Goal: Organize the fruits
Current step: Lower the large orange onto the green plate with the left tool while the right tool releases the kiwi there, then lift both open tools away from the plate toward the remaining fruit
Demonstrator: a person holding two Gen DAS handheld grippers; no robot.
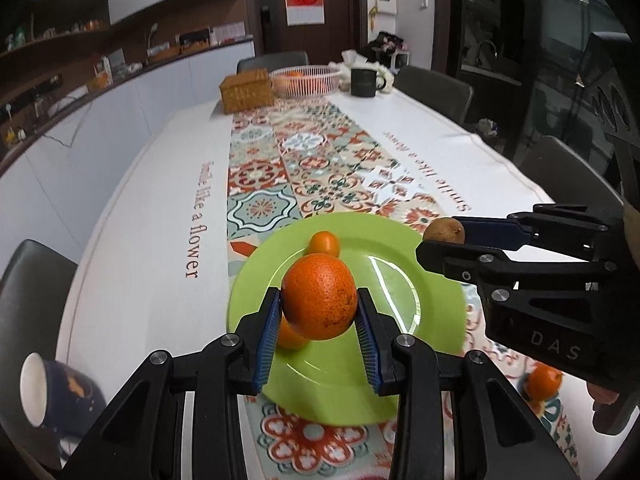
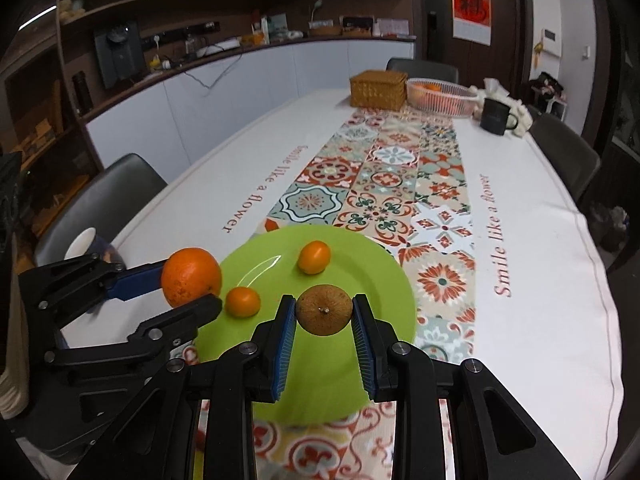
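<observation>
From my remote station, at far left on the worktop I see a dark blue mug lying near the edge. Next comes my left gripper: its blue-padded fingers are clamped on a large orange, one pad pressed to each side, and the fruit hangs above the near left part of the green plate. In the right wrist view the same orange sits over the plate's left rim.

On the plate lie two small orange fruits: one near the left gripper, partly hidden beneath the held orange in the left wrist view, and one farther back toward the plate's centre. They lie apart.

To the right, my right gripper has its fingers clamped on a round brown fruit, stem end facing the camera, held above the plate's near middle.

A further orange rests on the patterned runner, just right of the plate and below the right gripper's body.

At the far end of the worktop stand a wicker box, a white basket with orange fruit inside, and a black mug.
</observation>
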